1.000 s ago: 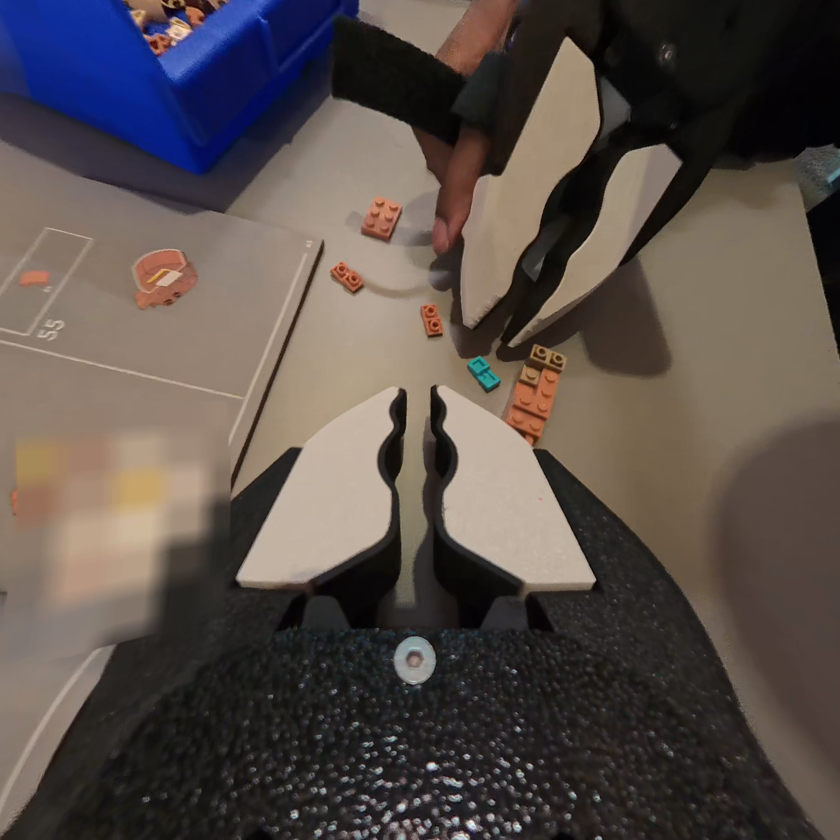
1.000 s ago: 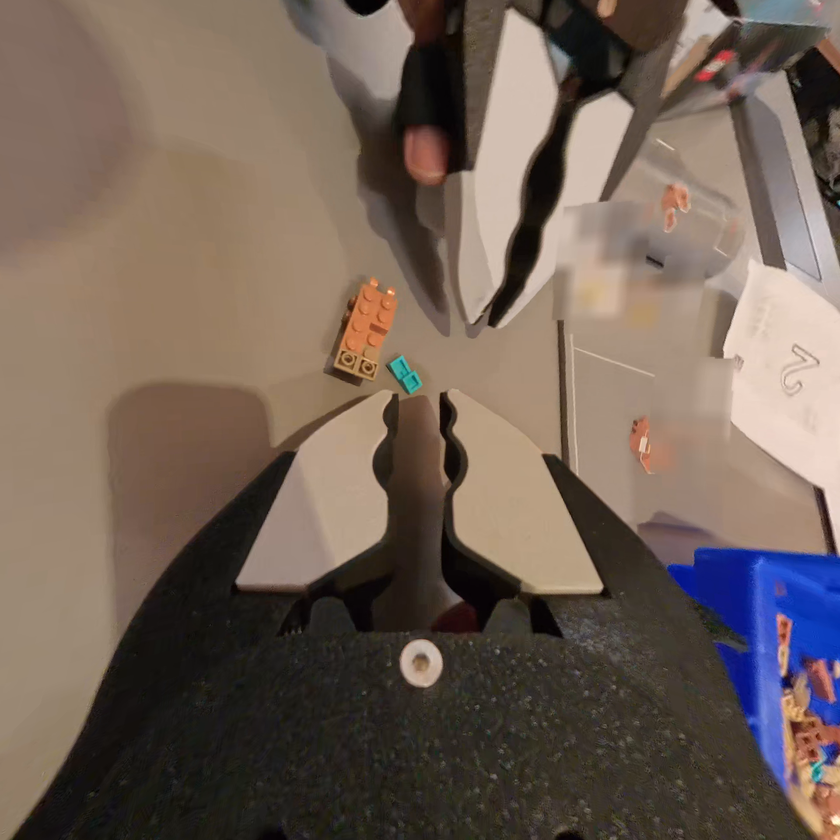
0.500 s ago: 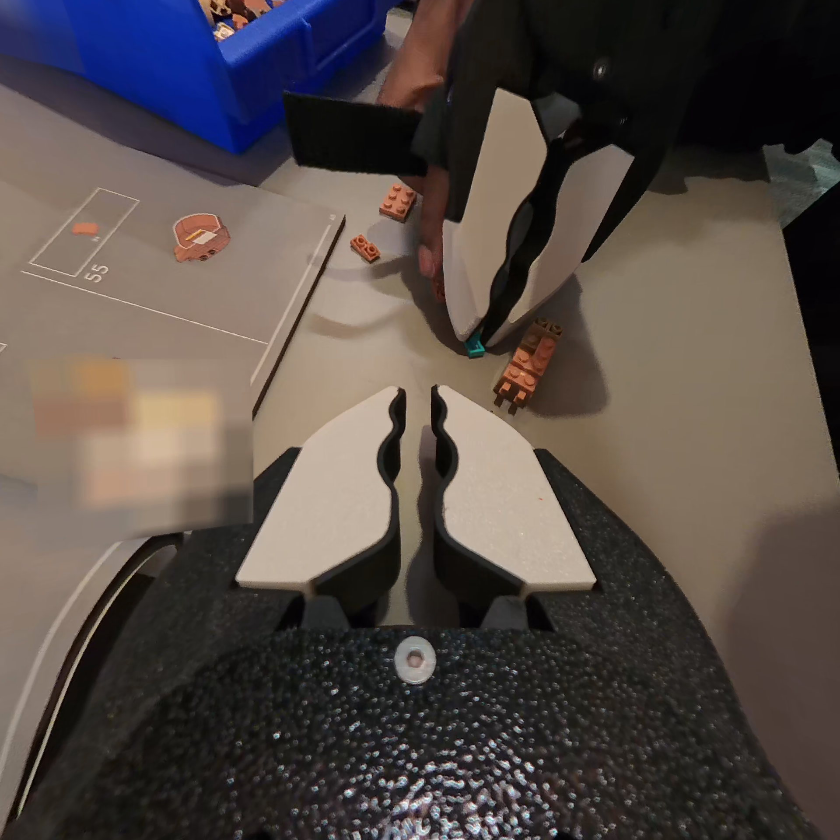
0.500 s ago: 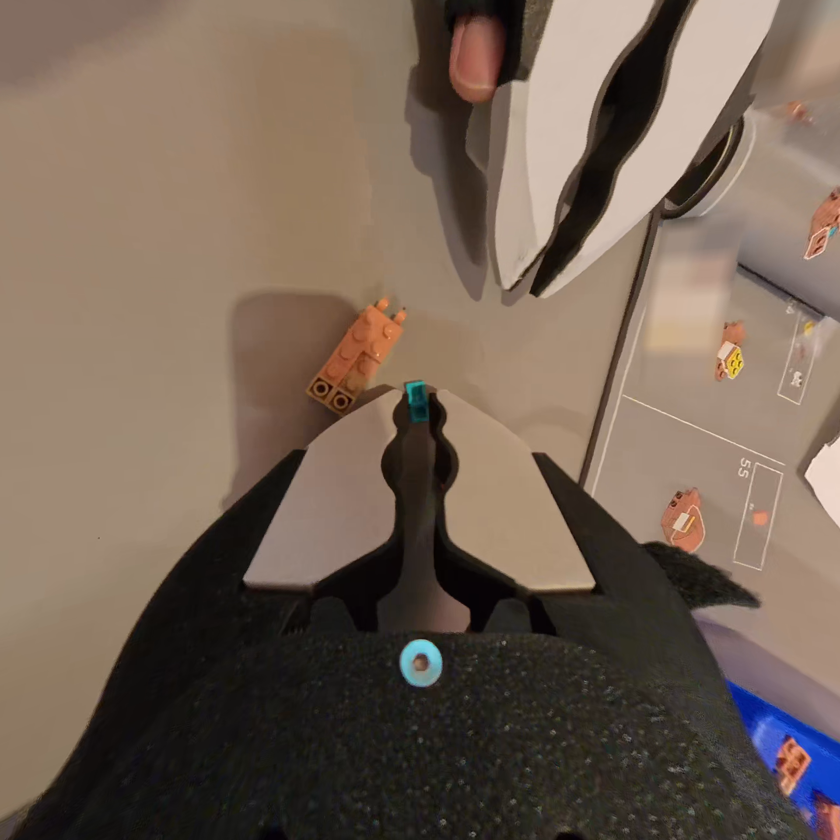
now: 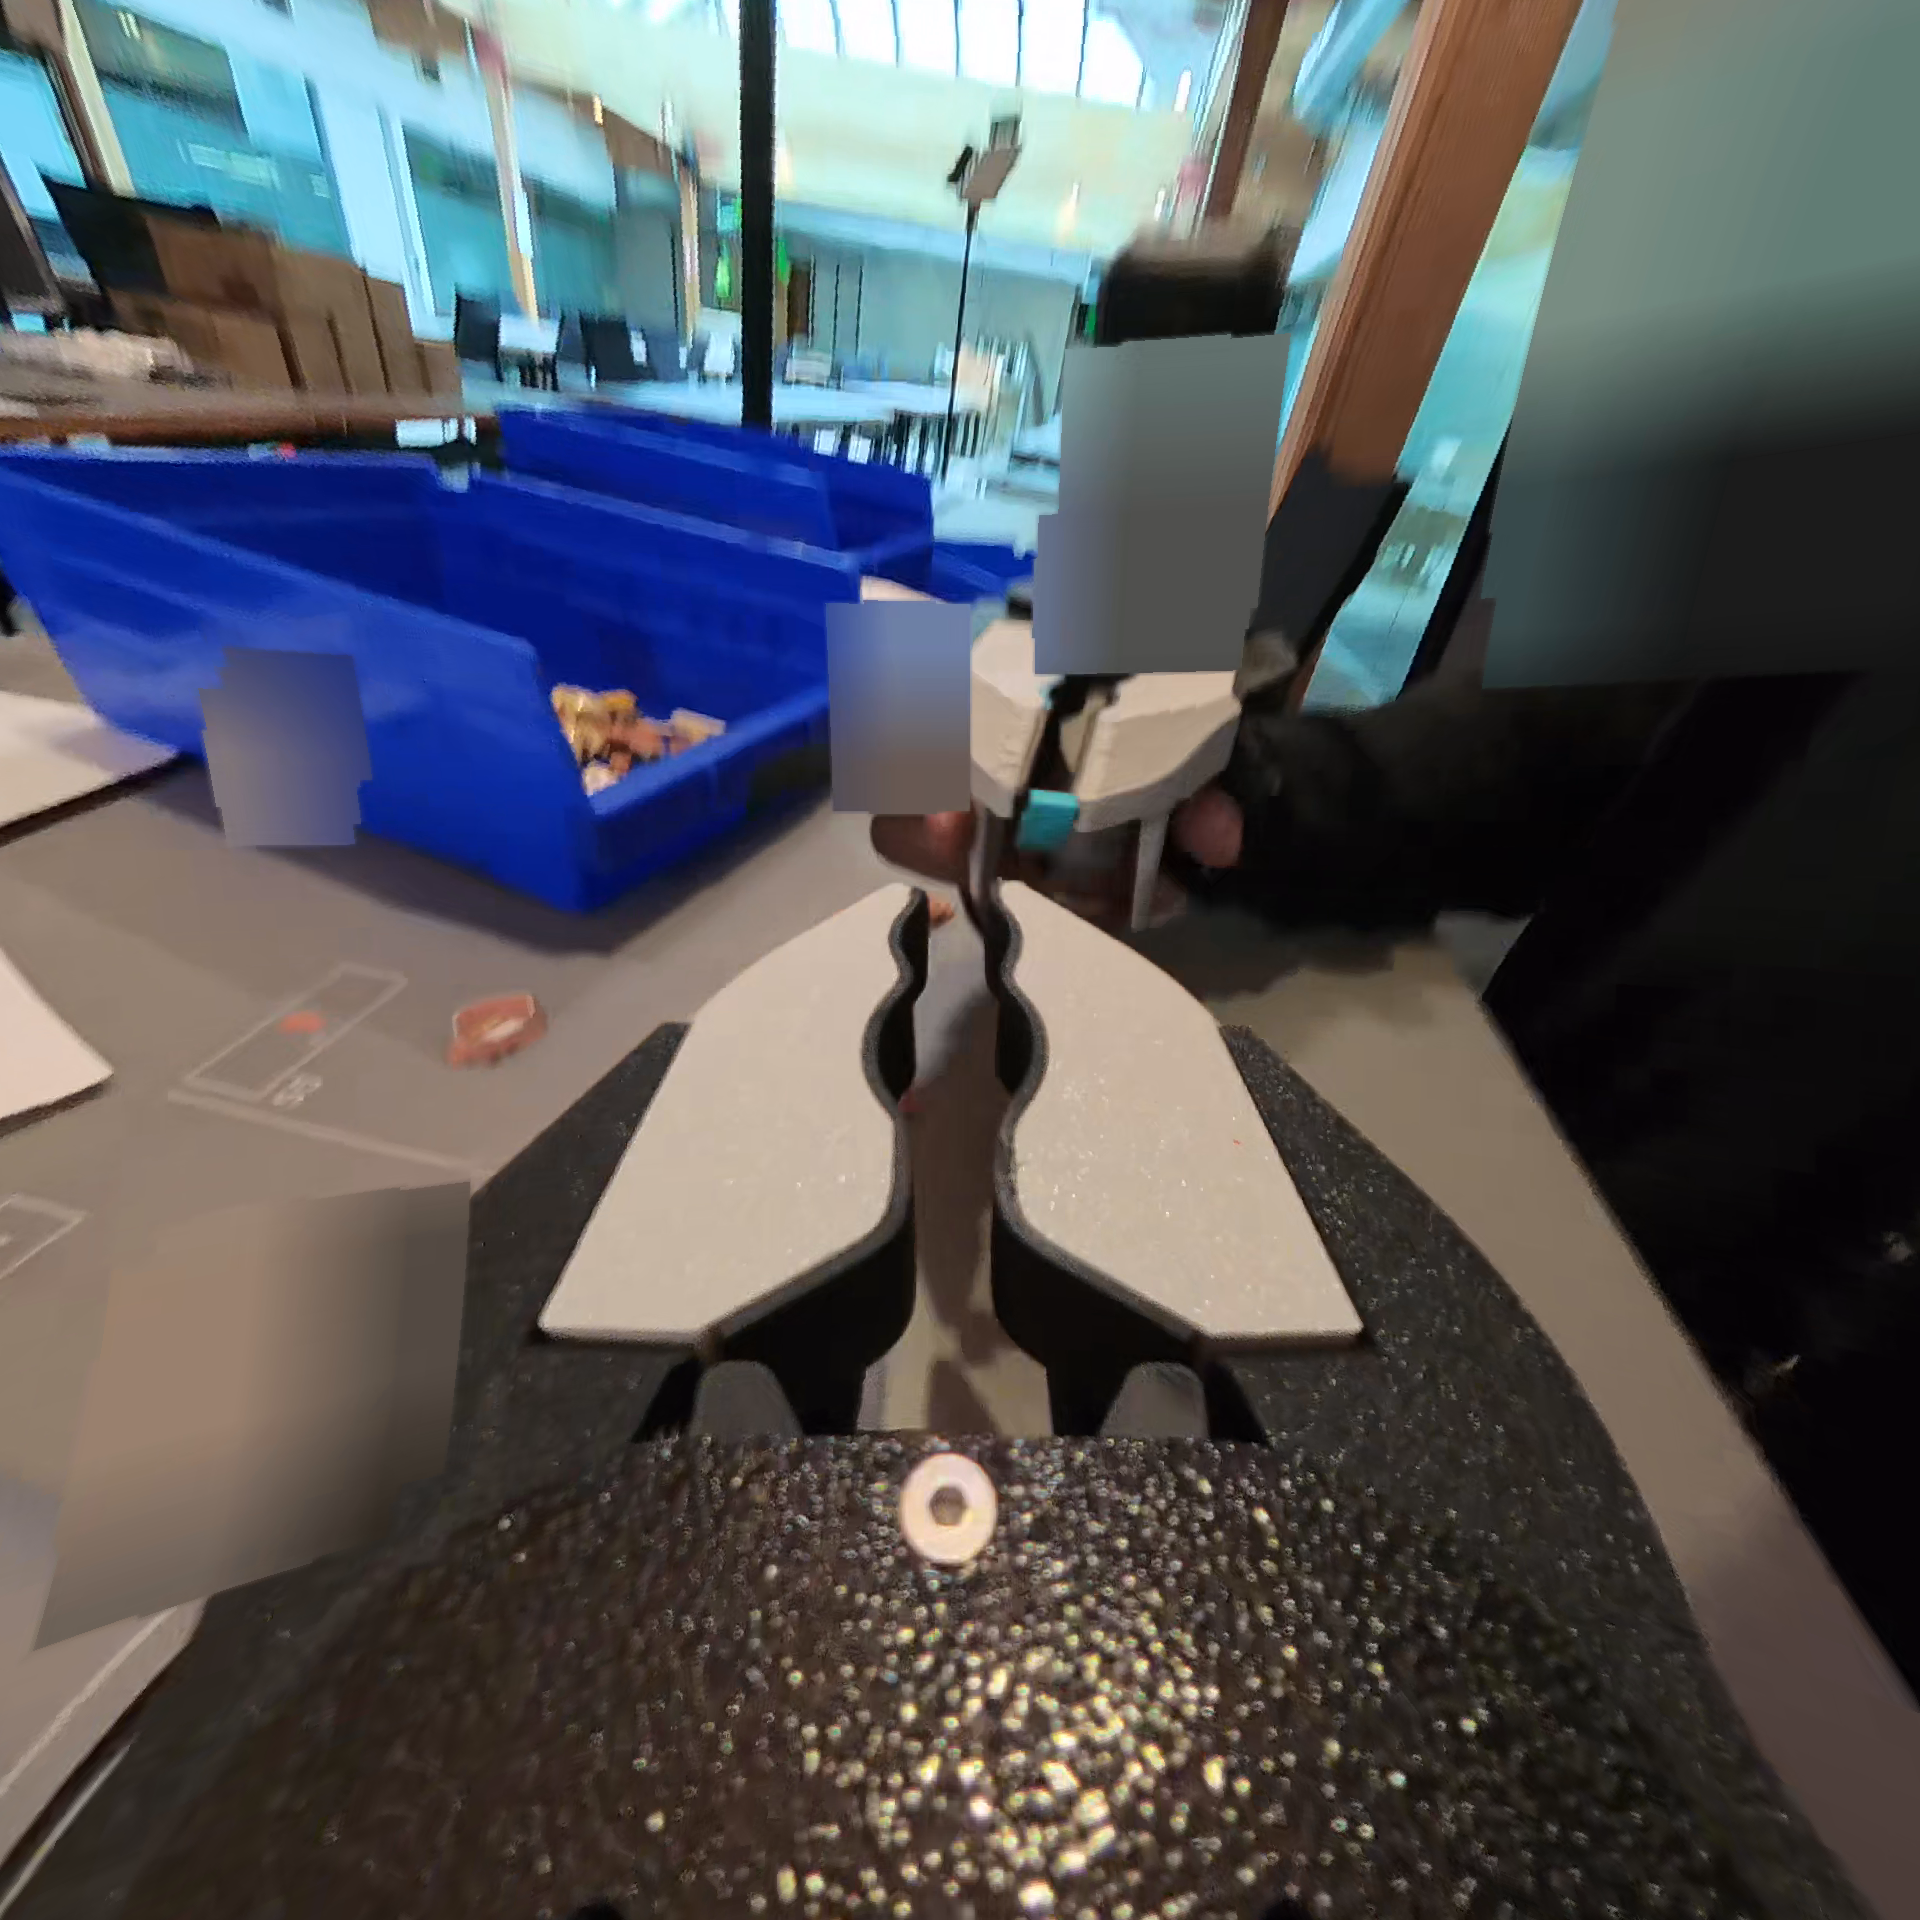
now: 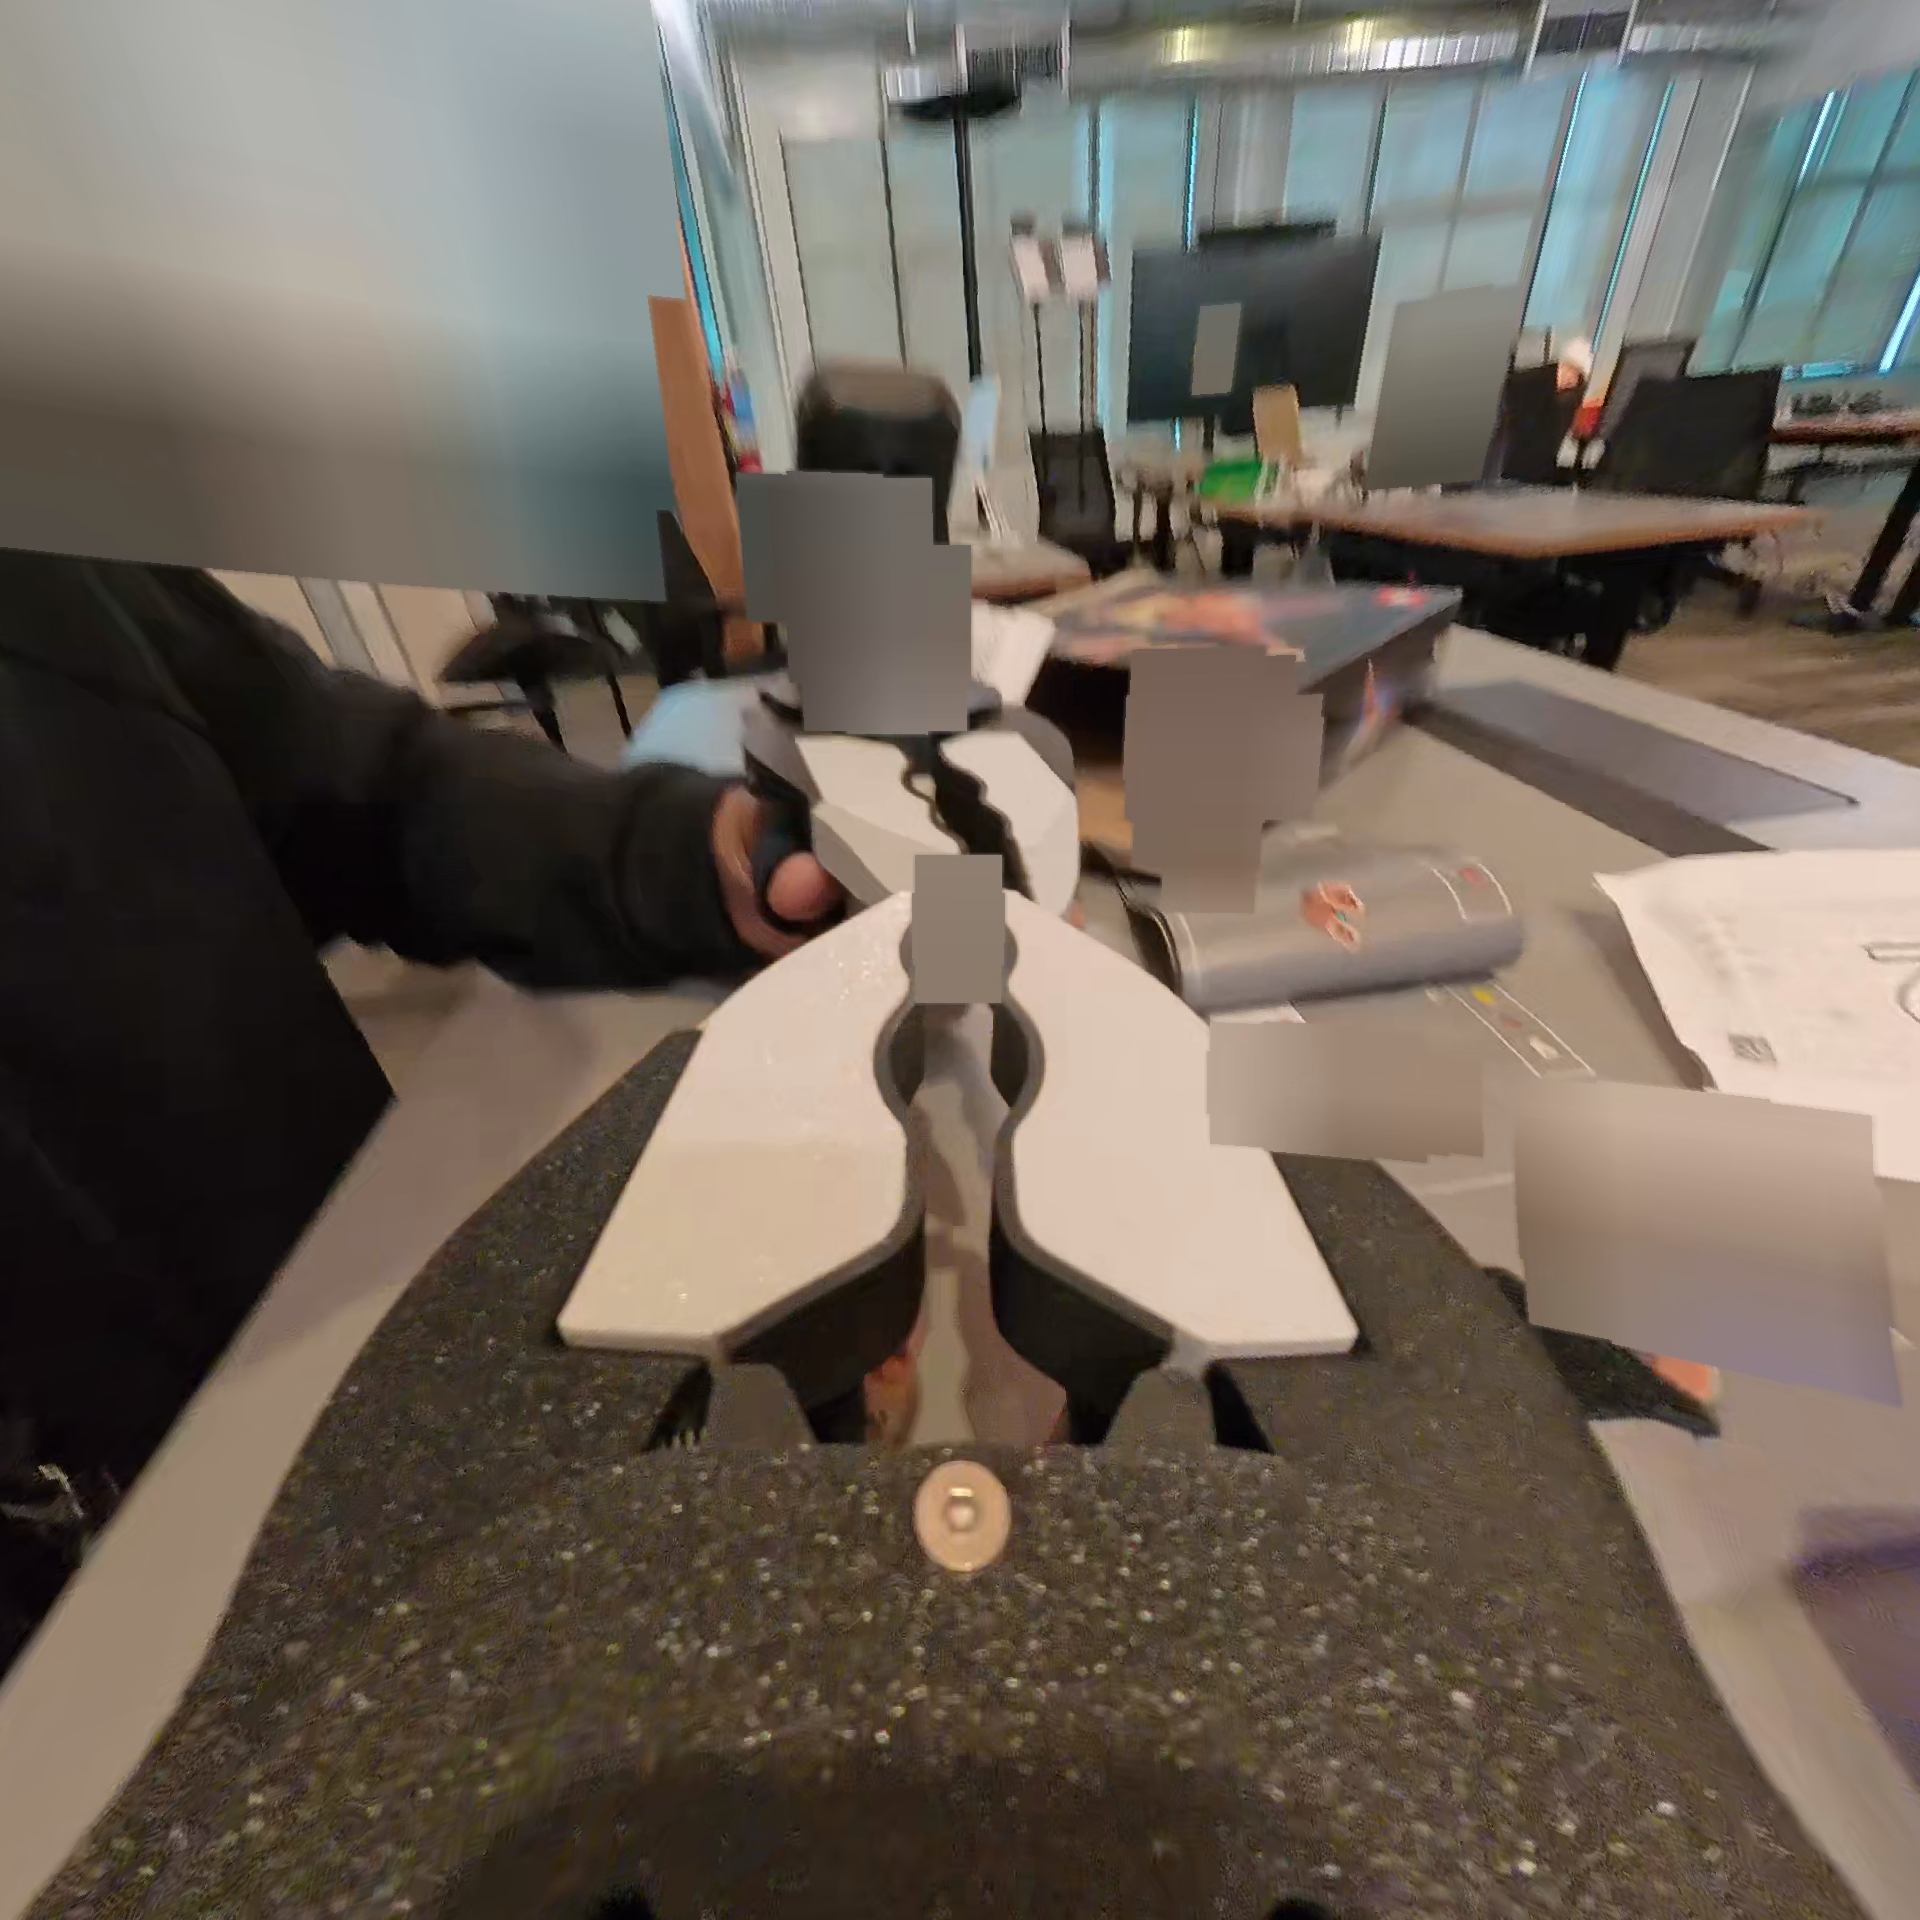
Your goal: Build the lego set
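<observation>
In the left wrist view my left gripper (image 5: 954, 909) is open, with a narrow gap between its grey fingers and nothing between them. It is raised above the grey table (image 5: 1351, 1039). Just beyond its tips my right gripper (image 5: 1044, 821) faces it, shut on a small teal brick (image 5: 1045, 818) pinched at its fingertips. In the right wrist view my right gripper (image 6: 956, 920) has its tips covered by a blurred patch, so the brick is hidden there. The left gripper (image 6: 977, 831) shows close ahead, held by a hand in a black sleeve (image 6: 468, 831).
Blue bins (image 5: 468, 665) holding loose bricks (image 5: 634, 727) stand at the back left. A grey instruction booklet (image 5: 312, 1039) lies on the left, its page curled up (image 6: 1351, 935). White paper (image 6: 1766, 966) and a printed box (image 6: 1247, 623) lie on the far side. Less than 4 cm separates the two grippers' tips.
My right gripper closed on the teal brick on the table and lifted it. Both grippers tilted up from facing the table to facing each other. The left jaws stayed the same.
</observation>
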The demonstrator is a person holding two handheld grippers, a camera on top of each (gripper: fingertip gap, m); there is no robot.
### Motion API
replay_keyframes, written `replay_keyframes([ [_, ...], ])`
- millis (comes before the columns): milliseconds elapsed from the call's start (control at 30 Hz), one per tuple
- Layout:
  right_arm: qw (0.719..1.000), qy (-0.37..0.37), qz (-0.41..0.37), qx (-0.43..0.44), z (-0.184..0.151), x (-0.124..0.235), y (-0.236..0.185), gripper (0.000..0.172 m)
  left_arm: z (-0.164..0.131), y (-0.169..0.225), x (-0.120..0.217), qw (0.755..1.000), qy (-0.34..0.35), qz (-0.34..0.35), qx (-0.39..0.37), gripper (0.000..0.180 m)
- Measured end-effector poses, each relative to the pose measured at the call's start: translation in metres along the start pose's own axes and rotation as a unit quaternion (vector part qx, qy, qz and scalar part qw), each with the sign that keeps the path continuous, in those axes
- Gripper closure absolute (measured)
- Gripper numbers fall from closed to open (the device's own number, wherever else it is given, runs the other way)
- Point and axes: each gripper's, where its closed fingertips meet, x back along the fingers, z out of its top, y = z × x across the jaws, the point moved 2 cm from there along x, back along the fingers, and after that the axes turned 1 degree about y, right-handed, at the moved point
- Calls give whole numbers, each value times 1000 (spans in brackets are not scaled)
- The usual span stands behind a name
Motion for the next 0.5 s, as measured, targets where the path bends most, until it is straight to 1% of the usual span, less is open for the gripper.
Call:
replay_keyframes([
  [67,999,43,-10,-8,9,2,-3,165,12,5,1,998,54,-18,27,171],
  [133,996,80,-12,-24,17,5,-3,165,19,8,3,994,90,-34,58,171],
  [233,987,136,-4,-90,23,8,1,165,26,11,4,986,126,-53,95,171],
  [300,976,164,2,-144,23,8,5,165,28,12,2,986,139,-39,79,171],
  [367,966,185,4,-182,22,8,8,165,27,13,-3,991,130,-7,41,170],
  [433,959,200,8,-203,22,8,9,165,27,16,-7,992,122,13,15,168],
  [500,956,207,10,-209,22,7,8,165,29,17,-10,991,130,26,13,168],
])
